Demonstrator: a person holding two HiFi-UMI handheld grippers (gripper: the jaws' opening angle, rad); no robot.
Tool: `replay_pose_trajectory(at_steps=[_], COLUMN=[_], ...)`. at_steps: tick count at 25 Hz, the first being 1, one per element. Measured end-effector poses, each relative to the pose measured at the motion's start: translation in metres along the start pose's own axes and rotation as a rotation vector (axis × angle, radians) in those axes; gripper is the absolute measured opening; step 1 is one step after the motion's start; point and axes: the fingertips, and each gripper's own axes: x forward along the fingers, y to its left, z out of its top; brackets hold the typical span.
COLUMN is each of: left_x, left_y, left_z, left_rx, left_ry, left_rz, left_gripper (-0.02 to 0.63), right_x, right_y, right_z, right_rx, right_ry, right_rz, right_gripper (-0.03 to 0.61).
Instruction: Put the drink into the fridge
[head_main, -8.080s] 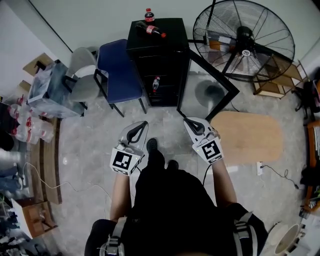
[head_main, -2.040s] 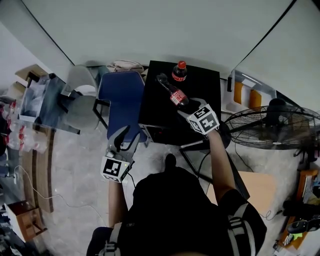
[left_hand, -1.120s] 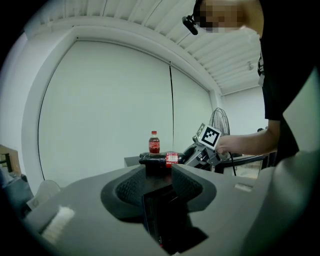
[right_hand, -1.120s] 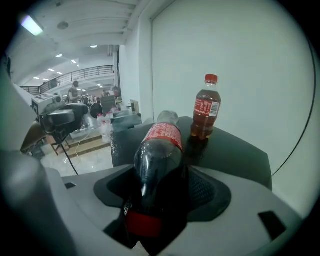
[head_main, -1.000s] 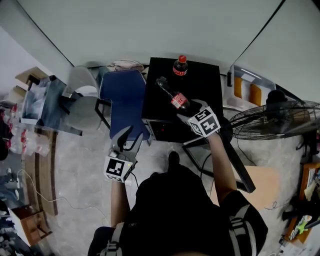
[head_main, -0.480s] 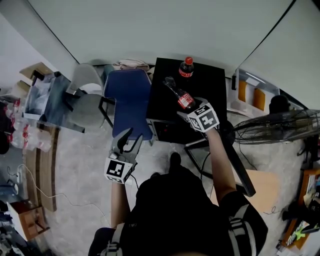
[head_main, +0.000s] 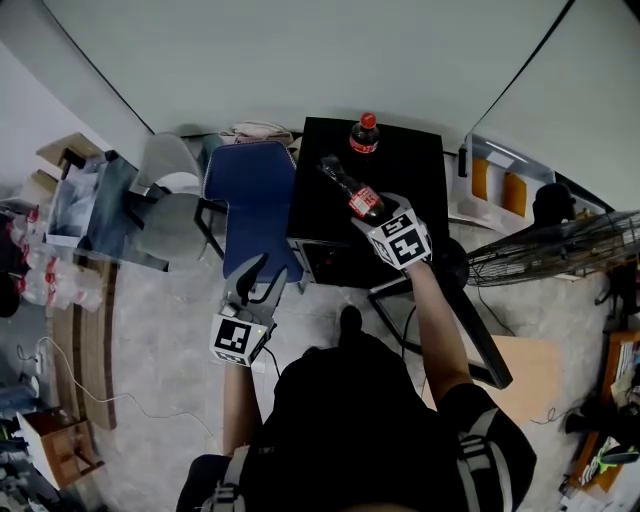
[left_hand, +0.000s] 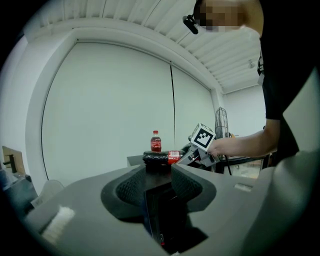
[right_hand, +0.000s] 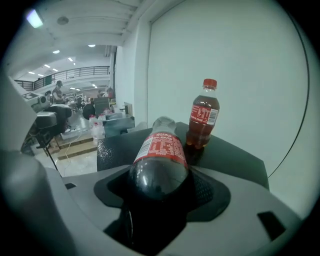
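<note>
The right gripper (head_main: 368, 213), its fingers just closing, grasps the drink bottle (head_main: 345, 187) by its base, on its side over the black fridge (head_main: 412, 170) top; the left gripper (head_main: 267, 271) has its fingers released and empty.

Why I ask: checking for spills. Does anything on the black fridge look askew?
One cola bottle lies on its side on the fridge top, while the other bottle stands upright beside it. The right gripper, whose jaws have just been closing, has the cola bottle's base between them. No spill shows.
</note>
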Motion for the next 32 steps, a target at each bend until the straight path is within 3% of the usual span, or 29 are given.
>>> replay_pose_trajectory(at_steps=[15,32], left_x=[-0.022,-0.058], left_y=[0.009,-0.018], left_z=[0.002,0.000], left_rx=[0.007,0.037], left_ry=[-0.011,-0.028], left_rz=[0.004,-0.130], left_gripper=[0.147,0.146], right_x=[-0.021,-0.083], right_y=[0.016,0.058], right_z=[0.017,0.000], right_rx=[-0.077,-0.057], right_ry=[-0.127,-0.180], right_rz=[-0.106,-0.244], right_gripper=[0.310,0.311])
